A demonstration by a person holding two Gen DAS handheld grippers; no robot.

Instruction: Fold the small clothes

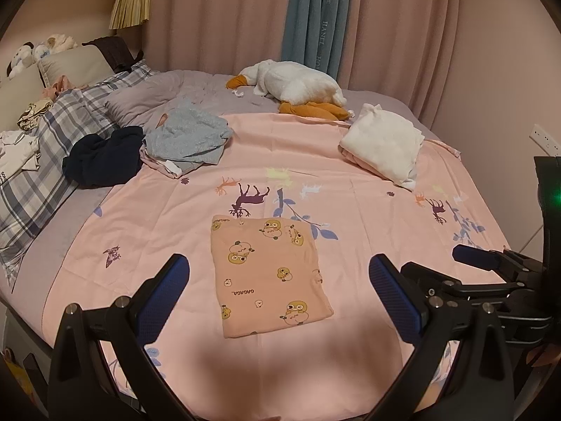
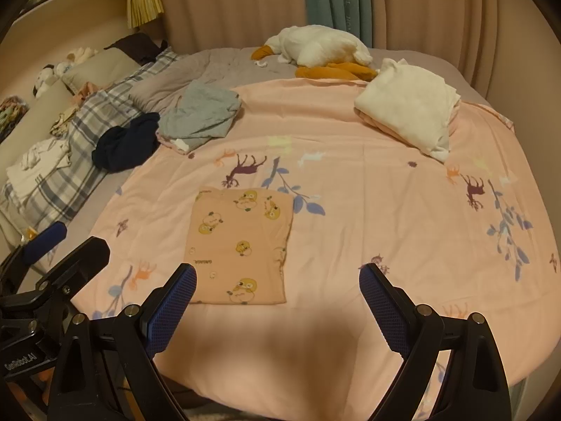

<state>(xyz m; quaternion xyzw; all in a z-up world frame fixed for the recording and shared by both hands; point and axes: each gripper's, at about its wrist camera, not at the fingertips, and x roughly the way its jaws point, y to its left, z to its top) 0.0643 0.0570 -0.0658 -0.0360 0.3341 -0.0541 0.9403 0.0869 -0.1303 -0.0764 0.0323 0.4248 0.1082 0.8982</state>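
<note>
A small pink garment with a yellow duck print lies folded into a flat rectangle on the pink bed sheet; it also shows in the right wrist view. My left gripper is open and empty, held above the near edge of the garment. My right gripper is open and empty, held just right of the garment's near end. A crumpled grey garment and a dark navy one lie at the back left. A folded white garment lies at the back right.
A white plush goose lies at the far side of the bed. A plaid pillow with light clothes on it lies along the left. Curtains hang behind. The right gripper shows at the right edge in the left wrist view.
</note>
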